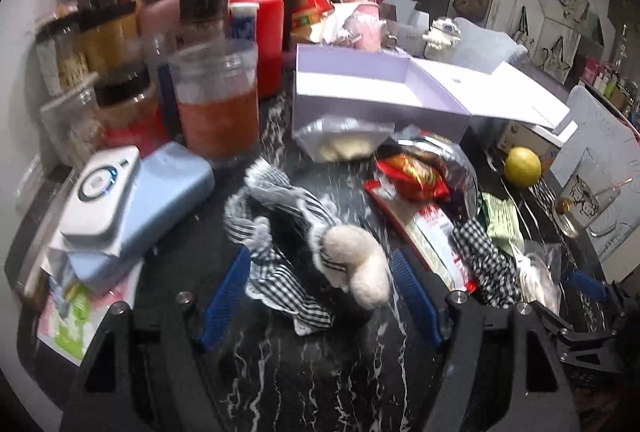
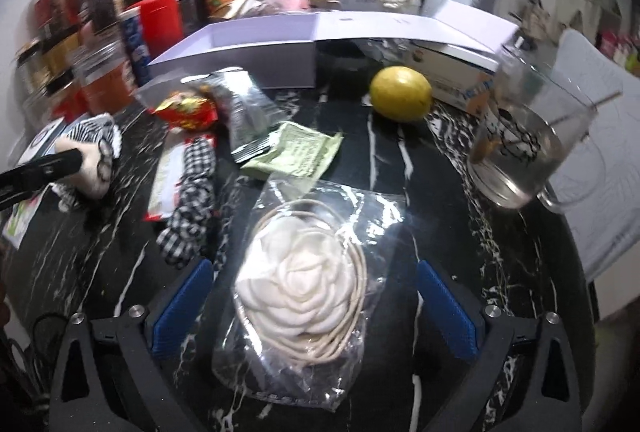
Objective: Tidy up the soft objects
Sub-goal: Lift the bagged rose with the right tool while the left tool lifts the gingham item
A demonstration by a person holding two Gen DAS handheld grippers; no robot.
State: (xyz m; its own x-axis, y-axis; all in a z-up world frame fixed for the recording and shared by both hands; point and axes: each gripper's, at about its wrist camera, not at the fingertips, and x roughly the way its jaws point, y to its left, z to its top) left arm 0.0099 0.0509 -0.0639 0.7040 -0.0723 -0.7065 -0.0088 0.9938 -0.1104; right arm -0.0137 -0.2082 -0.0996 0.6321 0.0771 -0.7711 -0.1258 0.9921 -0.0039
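clear bag [image 2: 304, 288]: white fabric flower | lavender box [image 1: 360, 92]: seems empty

You are looking along two matching tools: the left gripper [image 1: 320, 292] and the right gripper [image 2: 316, 308] are each showing black, angular frames with triangular cut-outs. Ribbed blue pads are lining the fingers [image 1: 226, 296], and round silver screws are sitting on the black arms behind the pads.

no legible text on anything
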